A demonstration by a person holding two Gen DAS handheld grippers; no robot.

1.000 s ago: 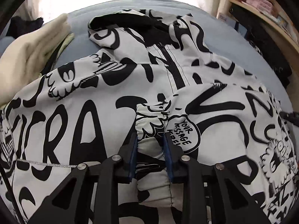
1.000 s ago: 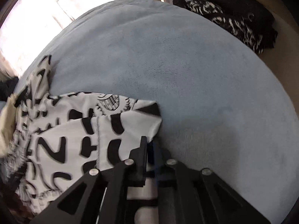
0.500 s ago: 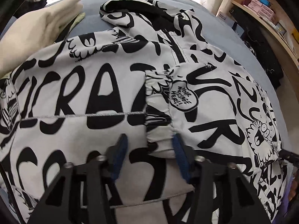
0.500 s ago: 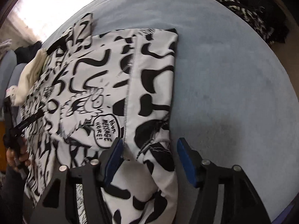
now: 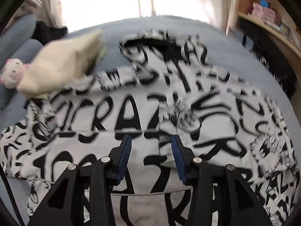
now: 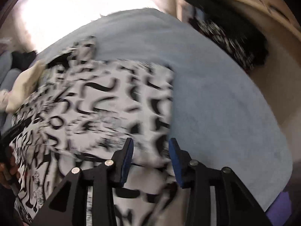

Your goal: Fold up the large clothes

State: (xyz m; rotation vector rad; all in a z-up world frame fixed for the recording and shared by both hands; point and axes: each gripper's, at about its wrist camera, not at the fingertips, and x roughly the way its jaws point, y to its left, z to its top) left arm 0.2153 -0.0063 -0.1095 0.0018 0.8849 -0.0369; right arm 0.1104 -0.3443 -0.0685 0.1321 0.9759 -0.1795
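Note:
A large white garment with black graffiti print (image 5: 131, 113) lies spread on a blue blanket (image 5: 216, 43), its sleeve folded in across the body. My left gripper (image 5: 151, 145) is open and empty, hovering above the garment's middle. In the right wrist view the same garment (image 6: 105, 101) covers the left half of the blanket (image 6: 216, 103). My right gripper (image 6: 150, 148) is open and empty, above the garment's right edge. Both views are motion blurred.
A cream cloth (image 5: 62, 64) and a pink and white plush toy (image 5: 11, 71) lie at the garment's far left. A wooden shelf (image 5: 267, 26) with boxes stands at the right, with dark clothes (image 6: 231, 37) heaped below it.
Both grippers were shut on the garment's fabric a second ago, opened and let it go, and have since pulled back and lifted away. The folded sleeve now rests on the garment.

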